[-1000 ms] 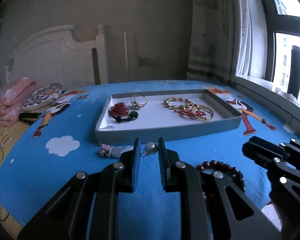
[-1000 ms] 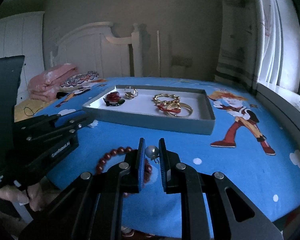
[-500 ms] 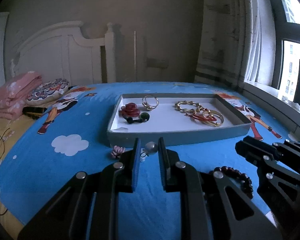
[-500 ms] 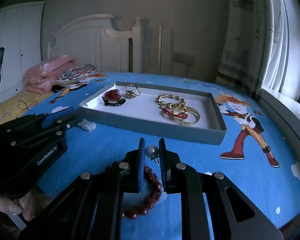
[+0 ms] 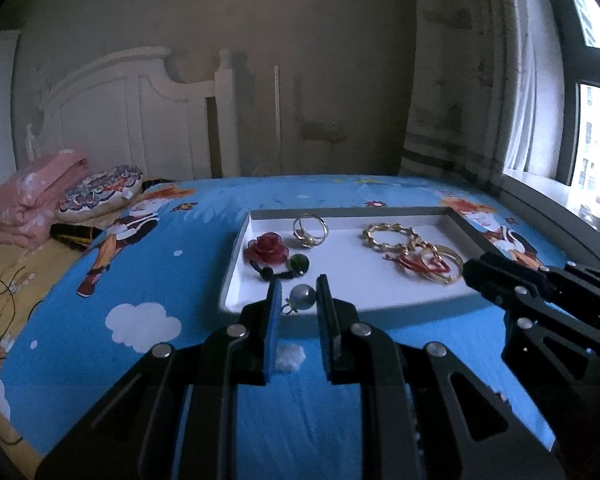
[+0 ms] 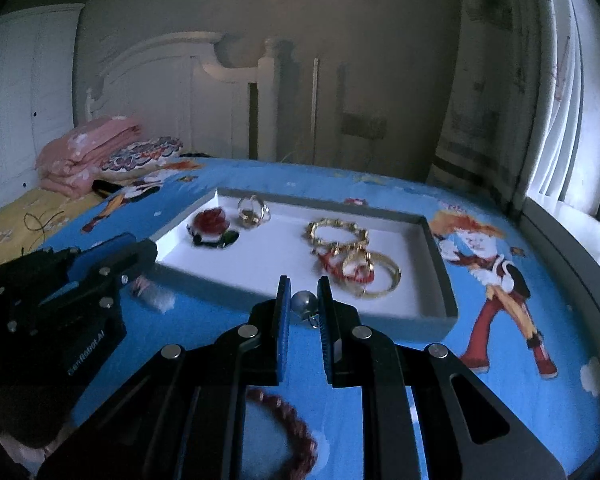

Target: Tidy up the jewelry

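A grey tray [image 5: 456, 213] with a white floor lies on the blue cartoon sheet. It holds a red rose piece [image 5: 267, 248], gold rings [image 5: 309, 230], a gold chain bracelet [image 5: 392, 236] and a gold bangle with red pieces [image 5: 436, 264]. My left gripper [image 5: 299, 300] is shut on a grey pearl earring [image 5: 303, 295], held above the tray's near left corner. My right gripper [image 6: 304, 304] is shut on a second grey pearl earring [image 6: 305, 302], above the tray's near edge [image 6: 448, 312]. A dark red bead bracelet [image 6: 296, 432] lies on the sheet under the right gripper.
A small pink and white piece [image 6: 148, 292] lies on the sheet by the tray's near left side. Folded pink bedding [image 5: 32, 200] and a patterned pillow [image 5: 100, 194] sit far left. A white headboard [image 5: 140, 120] stands behind, and a window ledge [image 5: 560, 220] runs along the right.
Both grippers have moved forward and higher toward the tray, each still holding its pearl earring. The bead bracelet and the pink piece have slid back beneath them.
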Motion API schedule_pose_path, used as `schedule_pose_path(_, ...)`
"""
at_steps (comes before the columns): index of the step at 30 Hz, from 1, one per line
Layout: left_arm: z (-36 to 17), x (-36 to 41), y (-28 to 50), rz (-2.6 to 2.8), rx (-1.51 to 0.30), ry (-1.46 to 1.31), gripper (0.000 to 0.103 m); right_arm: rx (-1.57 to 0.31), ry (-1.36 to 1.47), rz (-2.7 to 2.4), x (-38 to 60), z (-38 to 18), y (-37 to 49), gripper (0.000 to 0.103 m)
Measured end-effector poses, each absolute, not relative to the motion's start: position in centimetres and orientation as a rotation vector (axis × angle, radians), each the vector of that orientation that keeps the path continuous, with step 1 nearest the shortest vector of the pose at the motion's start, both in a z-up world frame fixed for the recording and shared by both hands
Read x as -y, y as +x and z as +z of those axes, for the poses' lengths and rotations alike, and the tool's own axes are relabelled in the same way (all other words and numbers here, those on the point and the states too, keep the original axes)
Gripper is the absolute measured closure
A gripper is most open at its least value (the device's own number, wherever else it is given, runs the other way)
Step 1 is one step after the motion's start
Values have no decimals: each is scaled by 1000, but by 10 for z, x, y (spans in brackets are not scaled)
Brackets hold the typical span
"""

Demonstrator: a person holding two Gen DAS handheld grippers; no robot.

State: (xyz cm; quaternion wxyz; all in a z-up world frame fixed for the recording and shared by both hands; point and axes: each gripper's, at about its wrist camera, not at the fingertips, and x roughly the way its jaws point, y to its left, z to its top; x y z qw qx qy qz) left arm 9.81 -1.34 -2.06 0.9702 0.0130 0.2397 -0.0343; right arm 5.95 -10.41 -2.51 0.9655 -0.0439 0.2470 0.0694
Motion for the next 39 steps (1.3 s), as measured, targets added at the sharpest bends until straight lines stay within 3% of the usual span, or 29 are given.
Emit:
schedule_pose_path(17, 8, 20, 163, -2, -472, 55, 86, -533, -85, 121, 107, -12, 126, 88)
schedule_pose_path(36, -1, 27, 216, 50, -510, 97, 85, -624, -63, 68, 123, -27, 184, 87)
schedule_pose_path(38, 0, 27, 217, 31, -515, 87, 82, -622, -69, 68, 123, -27, 187, 87)
schedule_pose_path(39, 0, 27, 217, 33, -518, 88, 70, -619, -70, 73, 122, -26, 187, 87)
